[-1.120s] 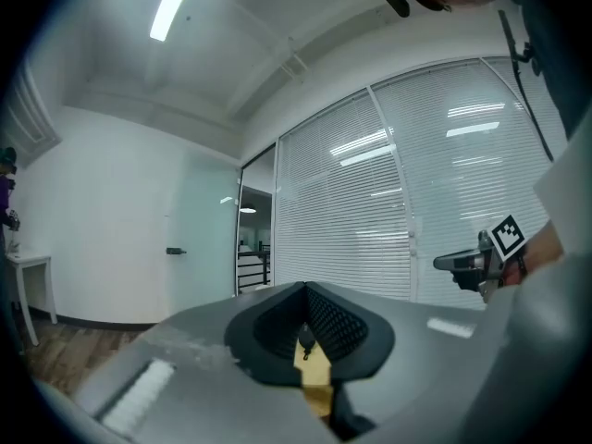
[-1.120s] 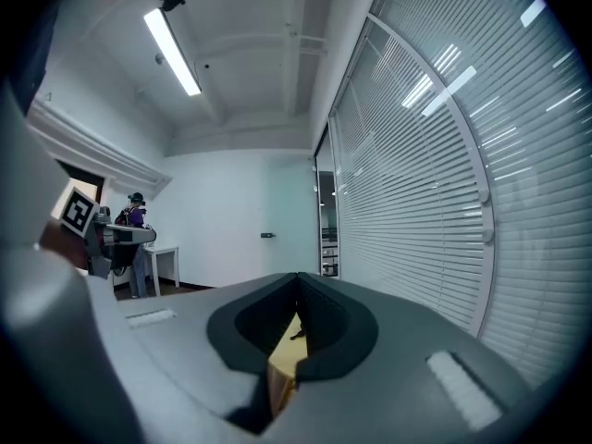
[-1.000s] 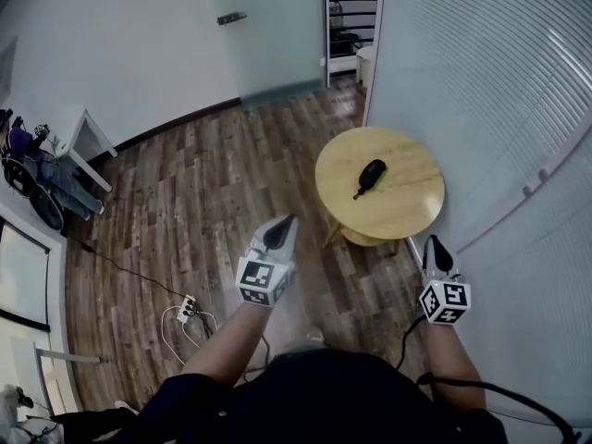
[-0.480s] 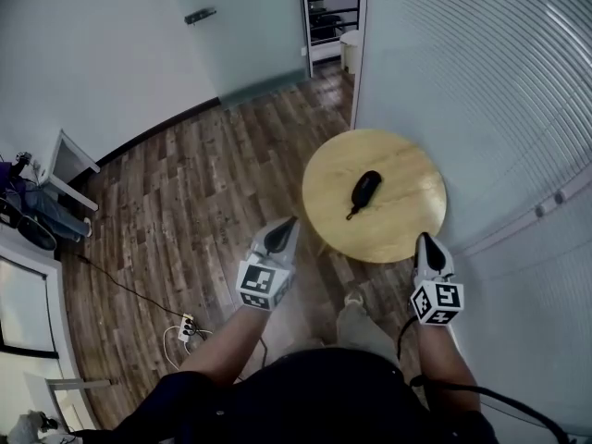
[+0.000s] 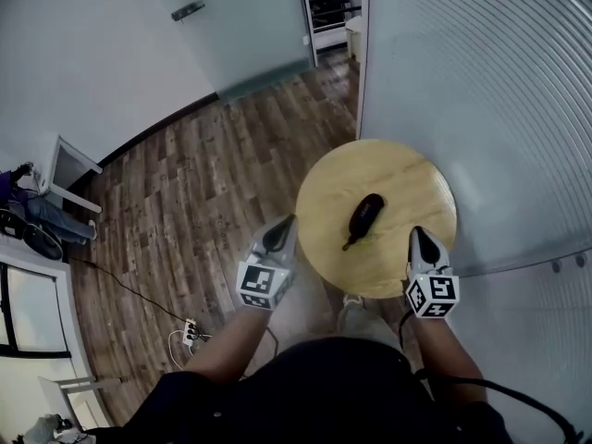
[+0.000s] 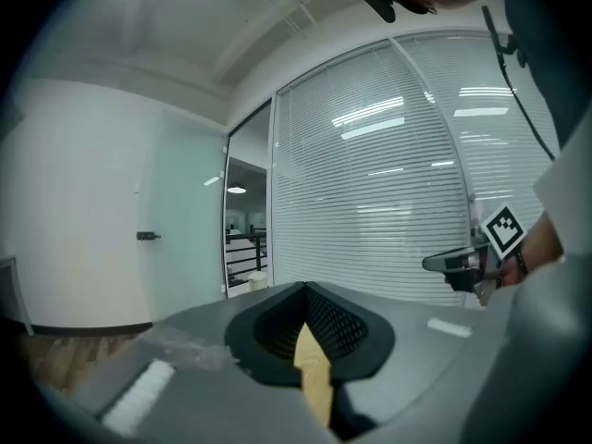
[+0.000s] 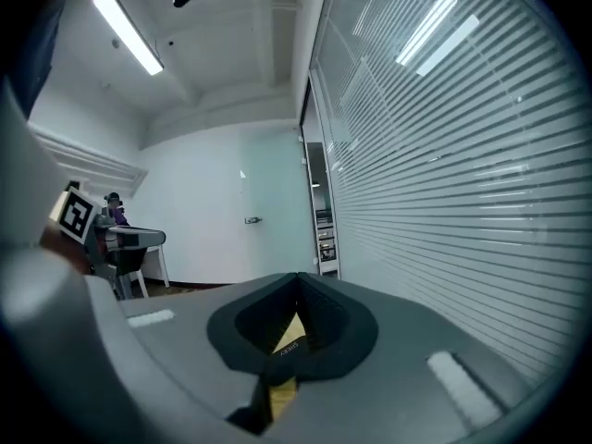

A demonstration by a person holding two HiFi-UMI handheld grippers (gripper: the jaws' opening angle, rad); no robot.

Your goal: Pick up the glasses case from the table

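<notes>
The black glasses case [image 5: 363, 214] lies near the middle of a round wooden table [image 5: 416, 188], with a short cord trailing from its near end. My left gripper [image 5: 284, 222] hangs over the floor just left of the table's edge, jaws shut and empty. My right gripper [image 5: 415, 234] is above the table's near right rim, to the right of the case, also shut with nothing held. In the left gripper view the jaws [image 6: 305, 287] meet at a point. The right gripper view shows its jaws [image 7: 298, 276] closed too, a sliver of table wood beneath.
A glass wall with white blinds [image 5: 490, 81] runs close behind and right of the table. A frosted door [image 5: 231, 26] and an open doorway [image 5: 331, 7] stand at the back. On the wood floor lie a power strip with cables [image 5: 185, 331]; a white desk [image 5: 67, 169] stands at left.
The person has walked up to the table, which now lies nearer and lower in the head view. Both grippers came forward; the right one now reaches over the table's rim.
</notes>
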